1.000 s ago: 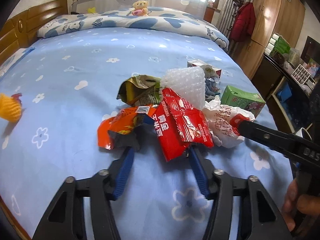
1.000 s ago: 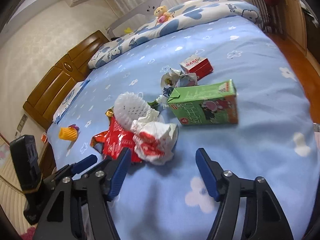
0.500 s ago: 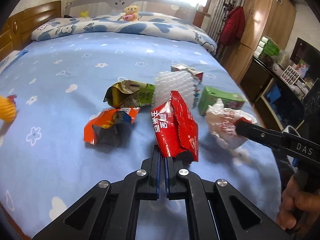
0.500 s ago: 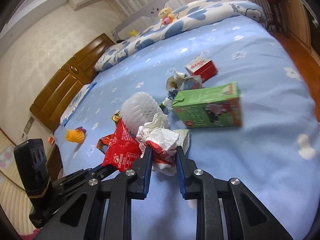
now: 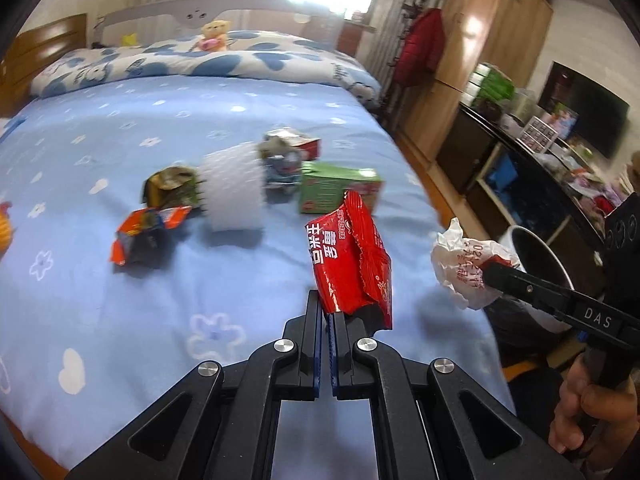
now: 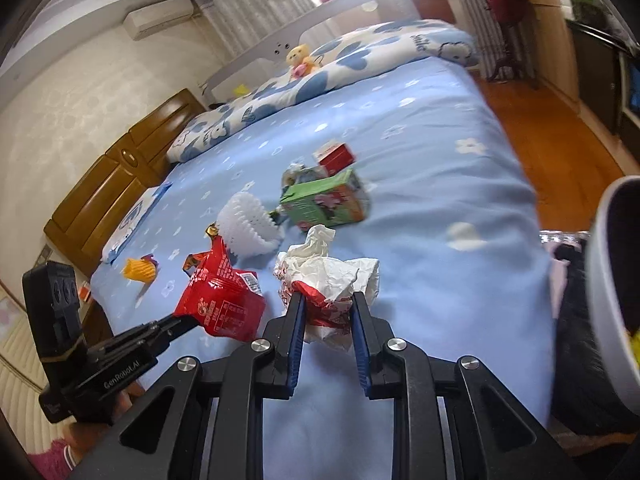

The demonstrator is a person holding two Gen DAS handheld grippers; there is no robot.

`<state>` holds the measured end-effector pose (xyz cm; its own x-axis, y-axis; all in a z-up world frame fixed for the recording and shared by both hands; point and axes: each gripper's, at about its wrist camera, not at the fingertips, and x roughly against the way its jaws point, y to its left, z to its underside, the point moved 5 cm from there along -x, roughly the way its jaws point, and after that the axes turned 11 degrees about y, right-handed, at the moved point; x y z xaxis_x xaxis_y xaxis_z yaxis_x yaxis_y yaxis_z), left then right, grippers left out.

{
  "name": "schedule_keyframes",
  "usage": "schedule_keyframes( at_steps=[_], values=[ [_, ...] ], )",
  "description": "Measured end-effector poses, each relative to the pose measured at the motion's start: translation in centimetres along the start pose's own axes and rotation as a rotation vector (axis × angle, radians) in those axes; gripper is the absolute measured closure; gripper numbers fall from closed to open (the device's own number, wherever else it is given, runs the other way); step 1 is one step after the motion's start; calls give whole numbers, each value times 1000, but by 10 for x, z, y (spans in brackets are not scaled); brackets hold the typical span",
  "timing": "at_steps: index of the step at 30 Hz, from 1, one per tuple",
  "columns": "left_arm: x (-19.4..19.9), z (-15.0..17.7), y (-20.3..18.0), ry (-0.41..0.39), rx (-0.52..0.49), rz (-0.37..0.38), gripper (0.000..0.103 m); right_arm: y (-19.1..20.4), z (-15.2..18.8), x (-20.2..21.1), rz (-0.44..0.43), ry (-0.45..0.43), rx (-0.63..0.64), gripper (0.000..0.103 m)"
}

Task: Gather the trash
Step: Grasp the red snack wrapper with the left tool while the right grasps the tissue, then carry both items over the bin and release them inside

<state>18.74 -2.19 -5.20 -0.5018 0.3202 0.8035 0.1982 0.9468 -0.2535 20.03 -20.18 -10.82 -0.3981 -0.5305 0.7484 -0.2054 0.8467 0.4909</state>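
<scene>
Blue bedding printed with white flowers covers the bed [image 5: 120, 300], with a wardrobe and a dark cabinet beyond its right edge. Over the near right corner of the bed, the left tool [image 5: 329, 320] is clamped tight on the bottom edge of a red snack wrapper [image 5: 348, 256], which stands upright off the sheet, long axis near vertical, white Chinese characters running down its face. The right tool [image 6: 326, 312] is closed on a crumpled white paper wrapper [image 6: 332, 276] with red print, its blue pads pressed into both sides of the wad; seen from the left wrist, the wrapper hangs past the bed's right edge, just in front of the rim of a white bin [image 5: 540, 248]. "DAS" reads on the right tool's arm, "GenRobot.AI" on the left one's.

Further up the bed lie an orange and blue wrapper [image 5: 144, 236], a crumpled green and gold packet [image 5: 172, 188], a white foam net sleeve [image 5: 234, 188], a green carton [image 5: 336, 192] lying on its side, a grey crumpled piece [image 5: 280, 162] and a small red and white box [image 5: 296, 142]. A yellow foam net [image 6: 138, 270] sits near the left edge. A teddy bear [image 5: 214, 36] sits on the pillows at the head.
</scene>
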Motion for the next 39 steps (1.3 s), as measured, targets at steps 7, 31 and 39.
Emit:
schedule_keyframes(
  at_steps=[7, 31, 39],
  values=[
    [-3, -1, -34, 12, -70, 39, 102, -27, 17, 40, 51, -50, -50, 81],
    [-36, -16, -162, 49, -332, 155, 102, -131, 46, 129, 195, -176, -248, 81],
    [-50, -25, -190, 60, -378, 182, 102, -154, 47, 140, 224, -186, -291, 81]
  ],
)
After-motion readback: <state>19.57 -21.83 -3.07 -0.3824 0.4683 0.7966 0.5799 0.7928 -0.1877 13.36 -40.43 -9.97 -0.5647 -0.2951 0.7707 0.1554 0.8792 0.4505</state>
